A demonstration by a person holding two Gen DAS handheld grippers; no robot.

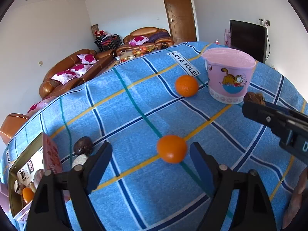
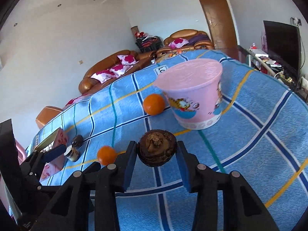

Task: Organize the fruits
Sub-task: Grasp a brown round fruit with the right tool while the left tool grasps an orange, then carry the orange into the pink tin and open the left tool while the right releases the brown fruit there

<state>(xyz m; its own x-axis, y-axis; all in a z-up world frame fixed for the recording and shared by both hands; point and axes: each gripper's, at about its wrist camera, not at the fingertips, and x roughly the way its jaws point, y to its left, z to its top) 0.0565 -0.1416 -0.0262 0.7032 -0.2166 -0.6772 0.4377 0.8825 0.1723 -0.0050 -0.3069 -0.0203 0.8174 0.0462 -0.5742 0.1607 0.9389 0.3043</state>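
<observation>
My left gripper (image 1: 151, 150) is open above the blue checked cloth, with an orange (image 1: 171, 148) lying between and just beyond its fingertips. A second orange (image 1: 186, 85) lies farther off beside a pink cartoon bucket (image 1: 229, 77). My right gripper (image 2: 156, 150) is shut on a dark brown round fruit (image 2: 157, 150) and holds it above the cloth, short of the bucket (image 2: 194, 94). The right gripper also shows in the left wrist view (image 1: 250, 101), with the brown fruit (image 1: 254, 97) at its tip. Both oranges show in the right wrist view, the near orange (image 2: 106, 155) and the far orange (image 2: 154, 104).
A pink open box (image 1: 28, 173) at the left table edge holds an orange and other items. A dark fruit (image 1: 83, 145) and a small jar (image 1: 79, 160) lie beside it. Sofas, a door and a TV stand beyond the table.
</observation>
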